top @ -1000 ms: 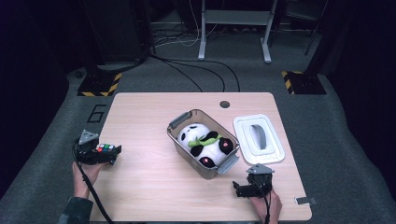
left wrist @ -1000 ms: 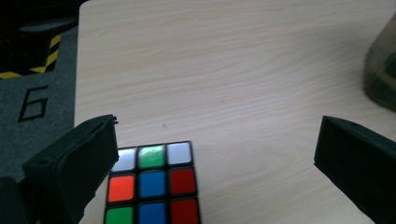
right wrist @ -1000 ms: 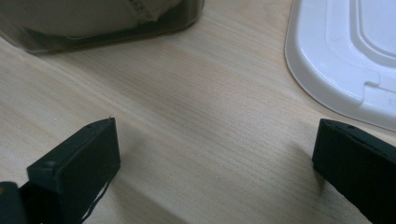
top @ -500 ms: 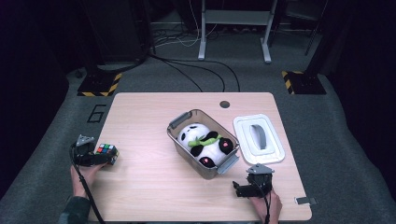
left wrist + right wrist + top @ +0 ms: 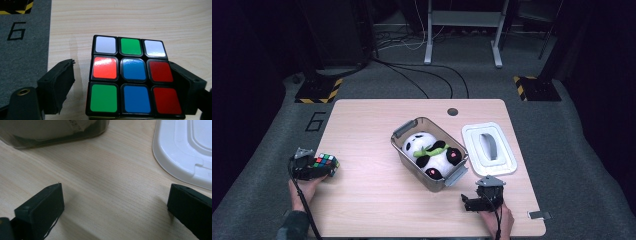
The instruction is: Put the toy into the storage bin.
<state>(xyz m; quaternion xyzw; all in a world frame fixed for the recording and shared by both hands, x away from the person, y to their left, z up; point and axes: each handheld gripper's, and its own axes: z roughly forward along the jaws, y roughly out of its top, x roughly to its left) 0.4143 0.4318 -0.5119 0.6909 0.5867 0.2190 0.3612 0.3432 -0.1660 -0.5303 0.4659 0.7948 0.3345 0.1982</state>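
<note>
At the table's near left edge, the left gripper (image 5: 314,169) has just been closing around the puzzle cube (image 5: 133,77), one pad apparently touching and the other with a gap, so the person should centre it before squeezing.

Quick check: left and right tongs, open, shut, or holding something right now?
Left tongs: jaws just been closing around the Rubik's cube; a gap remains at one jaw, not gripped yet.
Right tongs: open, nothing between the jaws.
</note>
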